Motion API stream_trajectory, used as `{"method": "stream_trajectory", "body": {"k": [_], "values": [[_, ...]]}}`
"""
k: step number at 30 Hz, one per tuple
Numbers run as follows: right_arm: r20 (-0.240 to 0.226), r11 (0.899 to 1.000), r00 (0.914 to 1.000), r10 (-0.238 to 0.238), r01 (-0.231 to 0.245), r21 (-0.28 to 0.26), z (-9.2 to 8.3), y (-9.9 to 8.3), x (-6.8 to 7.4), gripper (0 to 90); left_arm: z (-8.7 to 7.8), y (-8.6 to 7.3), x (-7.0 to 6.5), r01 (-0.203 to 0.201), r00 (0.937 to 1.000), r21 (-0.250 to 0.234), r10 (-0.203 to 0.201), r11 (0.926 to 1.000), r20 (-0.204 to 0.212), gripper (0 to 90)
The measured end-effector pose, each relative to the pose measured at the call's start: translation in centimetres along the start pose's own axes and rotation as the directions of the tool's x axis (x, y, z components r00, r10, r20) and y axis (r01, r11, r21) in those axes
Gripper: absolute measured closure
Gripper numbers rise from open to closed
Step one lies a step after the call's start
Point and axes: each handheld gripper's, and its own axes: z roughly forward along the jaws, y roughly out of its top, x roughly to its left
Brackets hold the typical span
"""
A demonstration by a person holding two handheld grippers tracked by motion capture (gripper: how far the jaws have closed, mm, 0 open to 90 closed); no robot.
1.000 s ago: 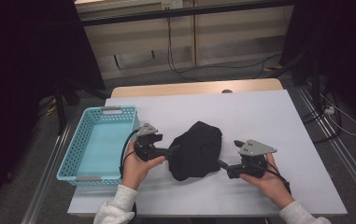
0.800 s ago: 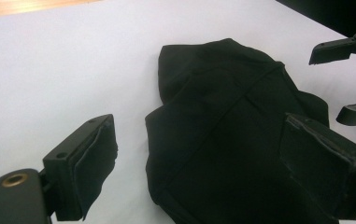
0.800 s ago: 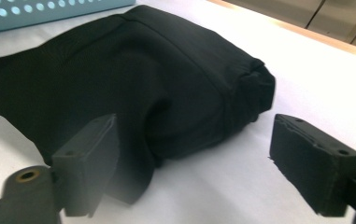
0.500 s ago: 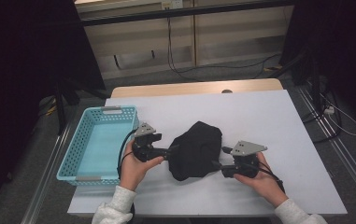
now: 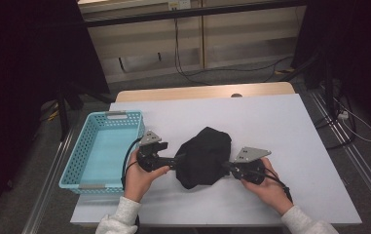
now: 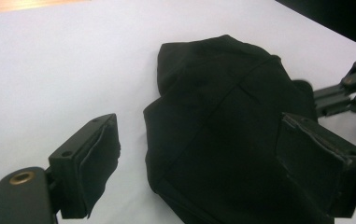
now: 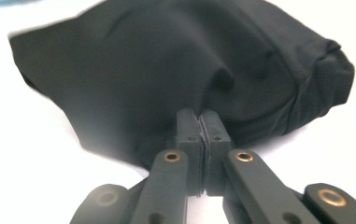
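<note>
A blue basket (image 5: 100, 146) stands at the left edge of the white table (image 5: 280, 126), no lettering legible on it. Just beside it the left gripper (image 5: 173, 163) holds its jaws spread wide, one on either side of the near edge of a crumpled black garment (image 5: 203, 157) lying mid-table; the pads (image 6: 94, 170) are clear of the cloth. Across the heap, the right gripper (image 5: 229, 167) has just clamped down, pinching a fold of fabric at the garment's right side. A clean lift likely calls for the left jaws to bite a matching fold before either hand rises. The garment shows no label or print.
</note>
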Motion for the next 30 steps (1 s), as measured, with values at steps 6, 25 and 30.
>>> {"method": "stream_trajectory", "body": {"k": [6,25,30], "values": [[0.027,0.997,0.9989,0.039,-0.037,-0.072,-1.0,0.7,-0.8,89.6,0.0,-0.4,-0.4,-0.002,0.9999,0.007,0.002,1.0000,0.012,14.1],[0.046,0.989,0.9964,0.071,-0.064,-0.135,-1.8,2.1,-1.3,89.7,0.4,-3.2,-3.5,-0.060,0.9941,0.084,0.052,0.9947,0.095,15.4],[0.062,0.987,0.9942,0.088,-0.079,-0.140,-2.0,2.1,-1.4,89.6,0.8,-3.7,-4.0,-0.078,0.9918,0.101,0.067,0.9918,0.109,19.5]]}}
